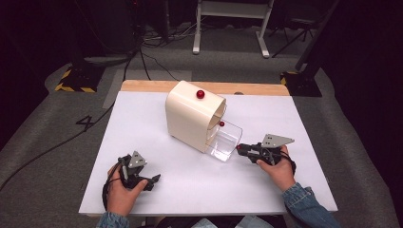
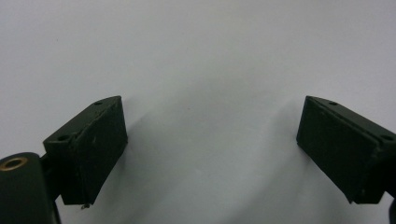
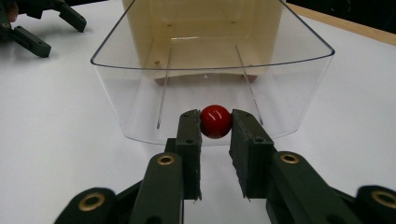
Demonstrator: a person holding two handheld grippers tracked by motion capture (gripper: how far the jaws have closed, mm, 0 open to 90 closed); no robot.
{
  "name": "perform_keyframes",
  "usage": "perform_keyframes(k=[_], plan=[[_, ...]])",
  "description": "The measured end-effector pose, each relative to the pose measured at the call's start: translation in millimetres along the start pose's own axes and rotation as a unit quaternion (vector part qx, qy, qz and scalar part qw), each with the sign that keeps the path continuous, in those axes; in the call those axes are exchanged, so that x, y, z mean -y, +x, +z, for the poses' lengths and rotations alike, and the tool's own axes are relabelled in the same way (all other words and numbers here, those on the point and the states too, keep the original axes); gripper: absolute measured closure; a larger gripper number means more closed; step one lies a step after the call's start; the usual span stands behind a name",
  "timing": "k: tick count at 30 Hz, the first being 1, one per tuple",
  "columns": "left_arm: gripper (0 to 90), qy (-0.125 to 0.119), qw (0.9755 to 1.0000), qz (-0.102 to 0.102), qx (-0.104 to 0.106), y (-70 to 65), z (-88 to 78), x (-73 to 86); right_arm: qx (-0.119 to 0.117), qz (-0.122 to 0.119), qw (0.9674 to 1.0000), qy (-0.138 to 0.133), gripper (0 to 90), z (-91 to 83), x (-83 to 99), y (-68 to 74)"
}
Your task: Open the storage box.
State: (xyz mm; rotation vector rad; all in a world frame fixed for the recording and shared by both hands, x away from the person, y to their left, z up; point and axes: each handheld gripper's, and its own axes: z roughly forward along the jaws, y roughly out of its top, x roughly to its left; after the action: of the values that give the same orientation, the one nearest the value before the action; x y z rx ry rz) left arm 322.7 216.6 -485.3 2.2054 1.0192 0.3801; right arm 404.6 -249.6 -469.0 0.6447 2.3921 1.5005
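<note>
Right now the right tool (image 3: 215, 128) pinches the red knob (image 3: 215, 121) of the clear drawer (image 3: 140, 100) ahead of its jaws; the round knob could slip out. Spread wide, the left tool (image 2: 211, 149) idles over bare bench (image 2: 210, 56).

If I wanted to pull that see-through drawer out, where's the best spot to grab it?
Probably by the red knob on the front of the clear drawer, coming straight in from the front. The walls are smooth and curved, while the round knob sticks out, fitting between two jaws. The right gripper is shut on it that way.
</note>
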Motion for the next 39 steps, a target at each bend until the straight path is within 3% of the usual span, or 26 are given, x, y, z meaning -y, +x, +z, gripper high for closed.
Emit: perform_keyframes(k=[8, 10, 13, 21, 27, 34, 39], plan=[[8.9, 0.000, 1.0000, 0.000, 0.000, 0.2, 0.0, -0.1, -0.002, 0.003, 1.0000, -0.003, 78.7, -9.2, 1.4, -1.0], [8.8, 0.000, 1.0000, 0.001, 0.000, 0.4, 0.0, -0.2, 0.006, 0.007, 1.0000, 0.000, 69.0, -10.8, 2.3, -1.8], [8.8, 0.000, 1.0000, 0.001, 0.000, 0.4, 0.0, -0.2, 0.004, 0.007, 1.0000, 0.000, 67.0, -12.3, 1.4, -1.8], [8.8, 0.000, 1.0000, 0.001, 0.000, 0.4, 0.0, -0.2, 0.007, -0.005, 0.9993, -0.035, 54.2, -26.7, -27.8, 5.3], [8.8, 0.002, 1.0000, 0.002, -0.001, 0.7, -0.1, -0.5, 0.008, -0.019, 0.9987, -0.047, 52.6, -29.0, -51.4, 9.9], [8.8, 0.001, 1.0000, 0.000, 0.000, 0.0, -0.1, -0.1, 0.007, -0.025, 0.9986, -0.046, 51.2, -21.7, -71.4, 10.3], [8.8, 0.001, 1.0000, 0.001, -0.001, 0.0, 0.0, -0.1, 0.001, -0.030, 0.9987, -0.042, 52.3, -6.6, -88.1, 7.4]])
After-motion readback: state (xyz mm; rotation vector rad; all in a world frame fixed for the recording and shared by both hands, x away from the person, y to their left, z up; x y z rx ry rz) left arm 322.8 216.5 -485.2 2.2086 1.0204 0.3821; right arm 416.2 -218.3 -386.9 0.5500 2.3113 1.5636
